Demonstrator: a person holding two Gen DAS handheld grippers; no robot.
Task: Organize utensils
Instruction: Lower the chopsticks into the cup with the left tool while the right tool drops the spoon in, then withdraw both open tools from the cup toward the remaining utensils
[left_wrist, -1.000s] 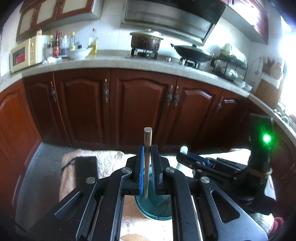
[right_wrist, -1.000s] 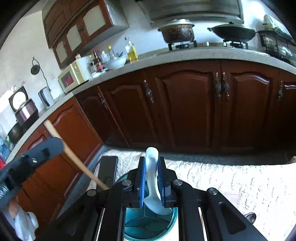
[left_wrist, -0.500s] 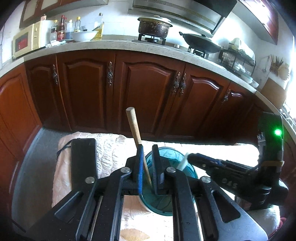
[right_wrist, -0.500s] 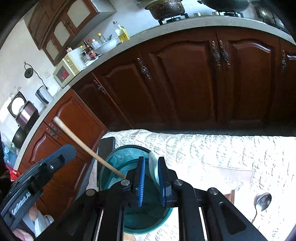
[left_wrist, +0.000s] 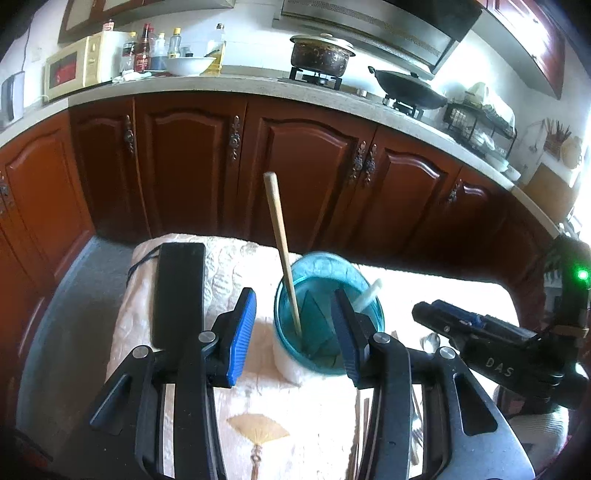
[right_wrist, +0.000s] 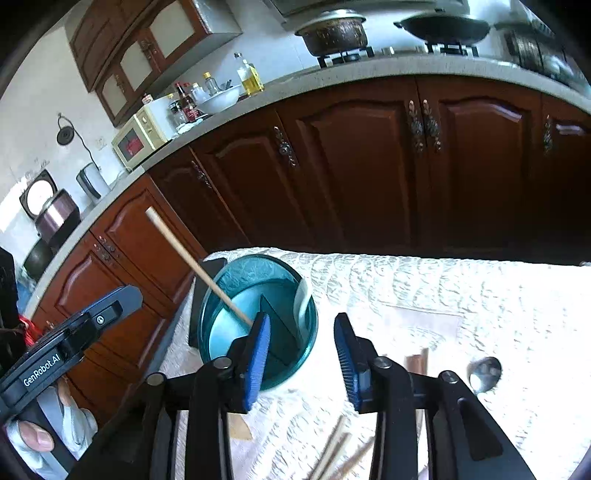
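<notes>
A teal divided utensil holder (left_wrist: 325, 291) (right_wrist: 243, 284) stands on a table with a white cloth. A wooden-handled utensil (left_wrist: 282, 254) (right_wrist: 195, 267) leans in its left compartment. A white spoon (left_wrist: 365, 295) (right_wrist: 303, 295) rests in its right compartment. My left gripper (left_wrist: 291, 332) is open and empty just in front of the holder. My right gripper (right_wrist: 303, 350) is open and empty just right of the holder; it also shows in the left wrist view (left_wrist: 480, 339).
A black flat device (left_wrist: 179, 291) lies on the cloth left of the holder. A metal spoon (right_wrist: 484, 373), chopsticks (right_wrist: 332, 454) and a wooden piece (right_wrist: 417, 365) lie on the cloth near my right gripper. Brown cabinets (left_wrist: 295, 166) stand behind the table.
Both grippers lowered their utensils into the holder, then opened and let go. The wooden utensil and white spoon now stand in the holder. Both grippers have pulled back a little.
</notes>
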